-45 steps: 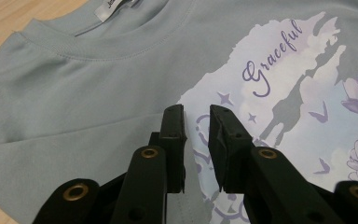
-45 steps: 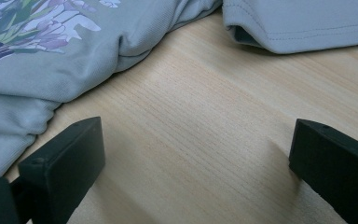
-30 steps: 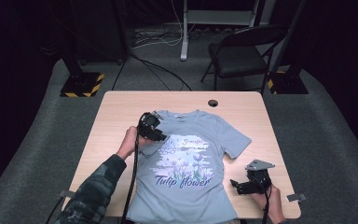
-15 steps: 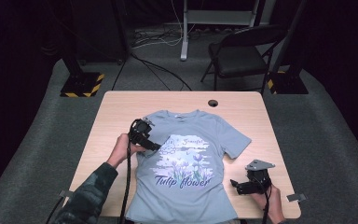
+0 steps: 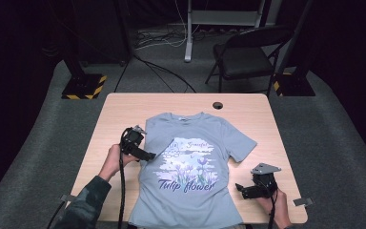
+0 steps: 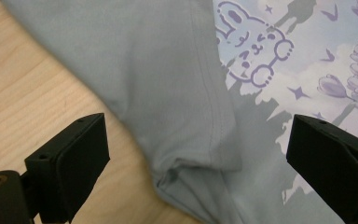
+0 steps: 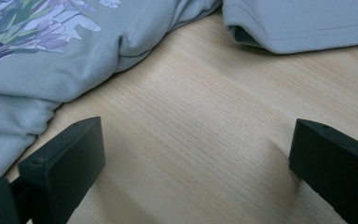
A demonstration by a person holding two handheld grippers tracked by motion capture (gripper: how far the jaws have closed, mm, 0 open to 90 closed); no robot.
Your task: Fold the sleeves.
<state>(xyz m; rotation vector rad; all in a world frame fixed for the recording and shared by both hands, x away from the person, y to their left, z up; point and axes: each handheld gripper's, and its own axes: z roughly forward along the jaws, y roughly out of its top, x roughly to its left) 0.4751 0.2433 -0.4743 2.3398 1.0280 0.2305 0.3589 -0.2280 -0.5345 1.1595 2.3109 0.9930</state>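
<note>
The left claw [image 5: 145, 155], which a second ago was sitting at the shirt's left shoulder near the collar, is now lying further toward the person at the left sleeve, its jaws having just been opening and now standing wide with nothing between them; the folded sleeve is lying flat below. The right claw [image 5: 242, 189] is staying put at the lower right, jaws spread over bare table [image 5: 267, 124]. The grey T-shirt [image 5: 186, 200] is lying face up mid-table, print reading "Tulip flower", with smaller script "Graceful" above.
</note>
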